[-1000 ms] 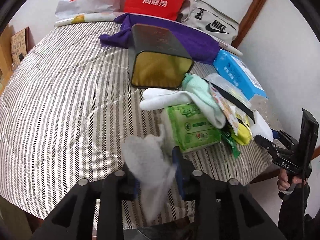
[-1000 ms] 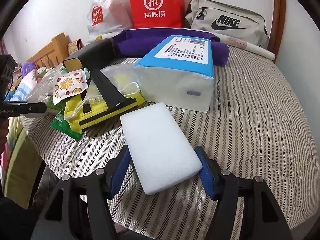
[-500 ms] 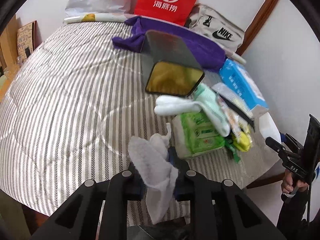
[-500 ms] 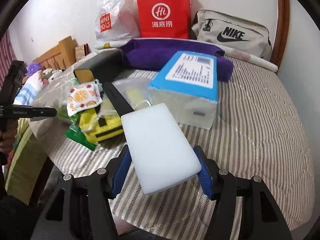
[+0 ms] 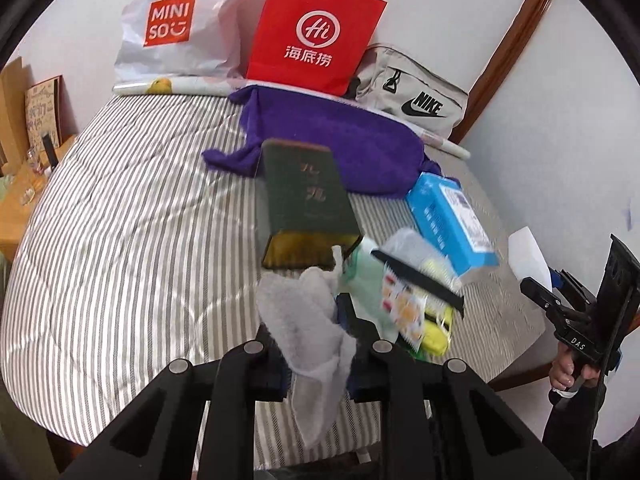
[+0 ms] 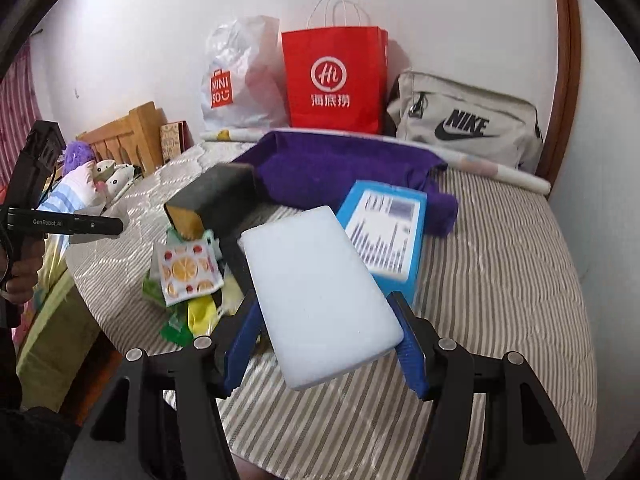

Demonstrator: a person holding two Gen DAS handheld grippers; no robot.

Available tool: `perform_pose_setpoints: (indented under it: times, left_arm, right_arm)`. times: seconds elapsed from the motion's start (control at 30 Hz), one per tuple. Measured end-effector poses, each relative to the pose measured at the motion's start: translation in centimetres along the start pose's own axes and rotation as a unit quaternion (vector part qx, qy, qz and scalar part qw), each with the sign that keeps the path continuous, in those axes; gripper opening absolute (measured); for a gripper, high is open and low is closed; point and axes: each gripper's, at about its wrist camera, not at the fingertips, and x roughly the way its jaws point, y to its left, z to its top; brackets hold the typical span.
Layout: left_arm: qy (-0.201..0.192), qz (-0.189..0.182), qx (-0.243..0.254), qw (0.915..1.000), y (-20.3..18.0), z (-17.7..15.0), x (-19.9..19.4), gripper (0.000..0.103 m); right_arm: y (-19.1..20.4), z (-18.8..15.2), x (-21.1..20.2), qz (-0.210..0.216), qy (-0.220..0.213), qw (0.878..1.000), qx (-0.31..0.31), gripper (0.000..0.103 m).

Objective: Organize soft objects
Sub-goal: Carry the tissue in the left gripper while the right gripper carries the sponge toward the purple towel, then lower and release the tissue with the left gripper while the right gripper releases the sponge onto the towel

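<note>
Both claws higher: grey cloth (image 5: 308, 320) left, white sponge (image 6: 320, 292) right.

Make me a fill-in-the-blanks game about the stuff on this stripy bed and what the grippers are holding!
1. The right hand-held gripper is squeezing a white ____.
2. The left hand-held gripper pinches a crumpled grey ____.
3. The paper bag against the wall is coloured ____.
4. The word on the beige bag is ____.

Missing words: sponge; cloth; red; NIKE
</note>
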Motion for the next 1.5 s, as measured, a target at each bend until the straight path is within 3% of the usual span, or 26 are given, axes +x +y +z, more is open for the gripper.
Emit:
perform_pose_setpoints:
  times: [0.23, 0.47, 0.93, 1.23, 1.5]
  left_arm:
    - [0.000, -0.001, 0.001, 1.0000, -0.7, 3.1, 1.1, 0.019]
    - [-0.007, 0.003, -0.029, 0.9995, 0.8, 6.9, 2.4, 0.019]
    - [-0.006, 0.025, -0.049, 0.9984, 3.0, 14.3, 7.9, 0.019]
    - [0.023, 0.029, -0.031, 0.9989, 2.7, 18.8, 12.9, 0.019]
    - [0.052, 0.027, -0.046, 0.9972, 3.7, 21.3, 17.3, 0.019]
  right_arm:
    - [-1.2, 3.5, 1.3, -0.013, -0.003, 1.000, 0.006, 0.062]
    - [-2.4, 7.2, 4.2, -0.024, 0.001, 1.000, 0.009, 0.063]
    - [-6.0, 13.4, 12.6, -0.061, 0.039, 0.997, 0.022, 0.063]
    - [-7.8, 15.2, 18.1, -0.057, 0.076, 0.995, 0.040, 0.063]
    - [-8.7, 16.9, 22.6, -0.063, 0.106, 0.992, 0.028, 0.063]
